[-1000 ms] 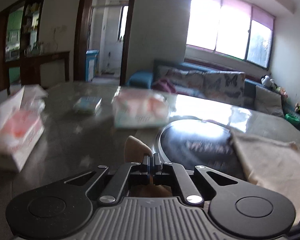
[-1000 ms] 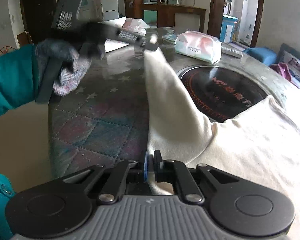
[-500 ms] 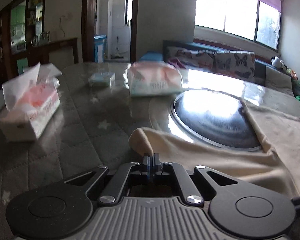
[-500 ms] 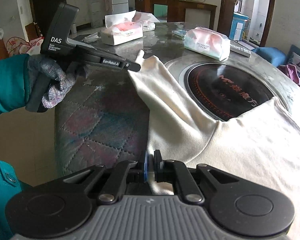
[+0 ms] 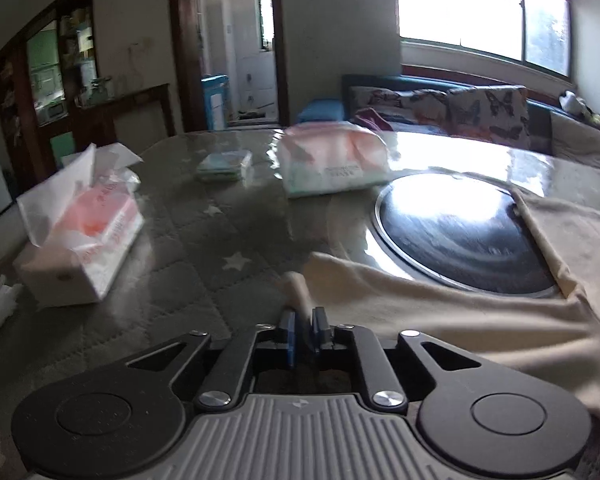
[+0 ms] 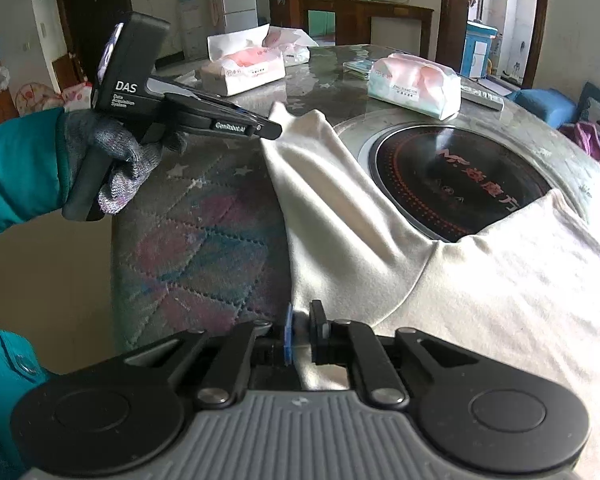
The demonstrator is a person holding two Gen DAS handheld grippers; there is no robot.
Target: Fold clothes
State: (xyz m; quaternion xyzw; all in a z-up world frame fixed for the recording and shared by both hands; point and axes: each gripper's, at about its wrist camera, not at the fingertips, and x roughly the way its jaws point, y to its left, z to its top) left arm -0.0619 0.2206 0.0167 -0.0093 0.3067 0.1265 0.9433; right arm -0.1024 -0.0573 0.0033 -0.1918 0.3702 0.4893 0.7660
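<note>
L gripper (image 5: 303, 320): jaws opening, small gap btwn the pads, tip of the cream garment (image 5: 440, 312) poking up in that gap; can't tell if the pads press it. Seen from the R side, L gripper (image 6: 274, 130) sits at the sleeve end, gloved hand (image 6: 116, 160) on the handle. R gripper (image 6: 302, 320): jaws opening too, narrow gap, cloth edge w/ in it. Garment (image 6: 480, 280) lies spread on the table (image 6: 196, 248), sleeve stretched btwn both tools, partly over the round black cooktop (image 6: 456, 176). Tissue packs (image 5: 80, 240) well apart.
</note>
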